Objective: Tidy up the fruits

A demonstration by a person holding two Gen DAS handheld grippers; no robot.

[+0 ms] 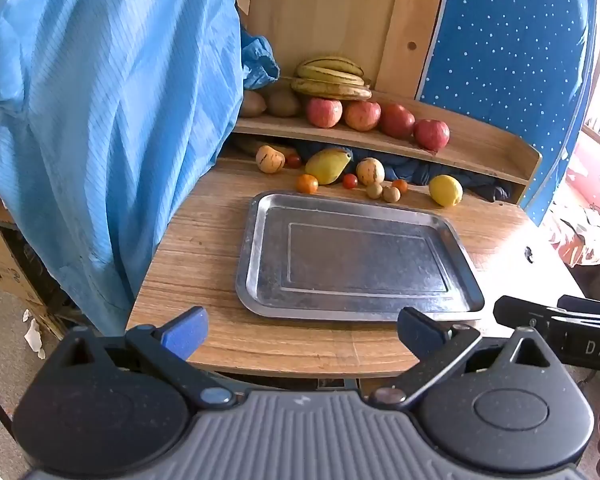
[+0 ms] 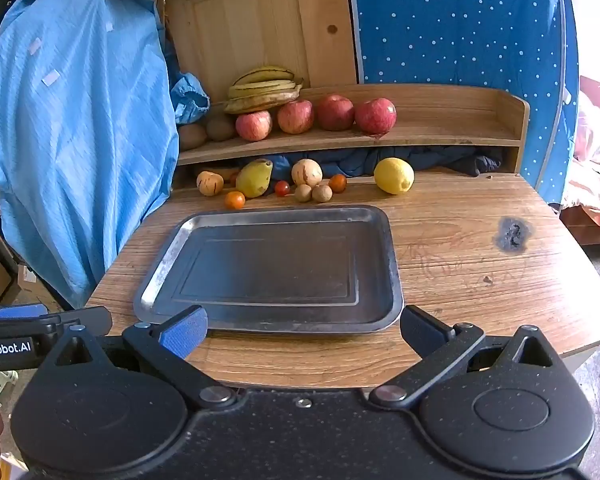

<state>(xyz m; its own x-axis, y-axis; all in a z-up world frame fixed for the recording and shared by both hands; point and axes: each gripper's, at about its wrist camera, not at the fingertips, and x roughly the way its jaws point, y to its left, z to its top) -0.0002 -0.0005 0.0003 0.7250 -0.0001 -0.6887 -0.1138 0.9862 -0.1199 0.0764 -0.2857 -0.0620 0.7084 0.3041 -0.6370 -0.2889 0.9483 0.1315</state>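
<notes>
An empty steel tray (image 1: 256, 240) (image 2: 392, 264) lies in the middle of the wooden desk. Behind it sit loose fruits: a yellow lemon (image 1: 445, 190) (image 2: 393, 175), a green-yellow mango (image 1: 327, 165) (image 2: 254, 178), two striped pale melons, small tomatoes and small brown fruits. On the shelf above rest red apples (image 1: 360, 115) (image 2: 296, 117), a bunch of bananas (image 1: 332, 78) (image 2: 265, 88) and kiwis. My left gripper (image 1: 302, 334) hangs open at the desk's near edge, nothing between its fingers. My right gripper (image 2: 303, 330) is open too, just short of the tray.
A blue garment (image 1: 100, 120) (image 2: 80, 132) hangs over the desk's left side. A blue dotted panel (image 2: 452, 20) and a wooden board stand behind the shelf. Dark cloth fills the gap under the shelf. A burn mark (image 2: 514, 234) shows on the desk's right.
</notes>
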